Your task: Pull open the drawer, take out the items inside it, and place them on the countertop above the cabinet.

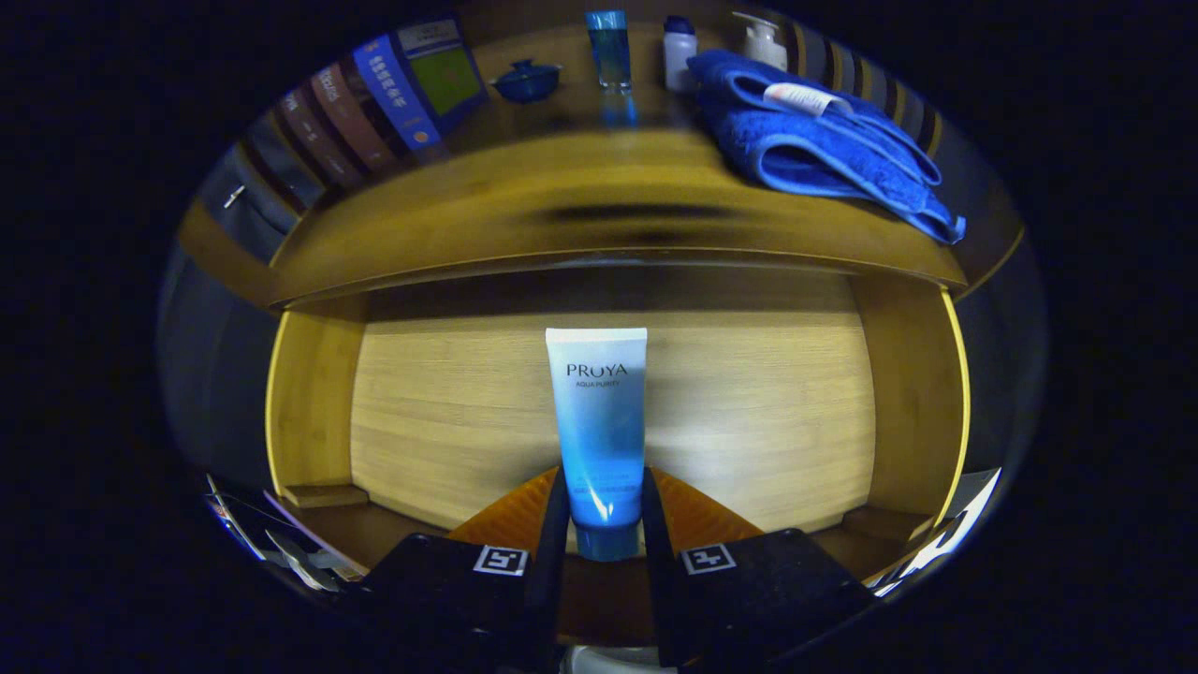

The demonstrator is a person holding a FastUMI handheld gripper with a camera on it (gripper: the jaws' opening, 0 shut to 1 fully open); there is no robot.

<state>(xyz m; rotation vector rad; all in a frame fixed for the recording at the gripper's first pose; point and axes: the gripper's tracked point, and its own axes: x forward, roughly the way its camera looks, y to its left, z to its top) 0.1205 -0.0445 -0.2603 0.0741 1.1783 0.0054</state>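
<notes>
A white-to-blue cosmetic tube [599, 421] with a blue cap stands between my two fingers, cap end toward me. My gripper [600, 515] is shut on the tube, both fingers pressing on its lower part near the cap. Below and behind the tube lies the pulled-open wooden drawer [749, 402], its light bottom panel bare around the tube. Above the drawer runs the wooden countertop [524, 206] of the cabinet.
On the countertop lie a folded blue towel [824, 150] at the right, a blue bottle [610, 49], a white bottle [679, 51], a pump dispenser [763, 39], a small blue lidded pot [527, 80] and several leaning books [374, 103] at the left.
</notes>
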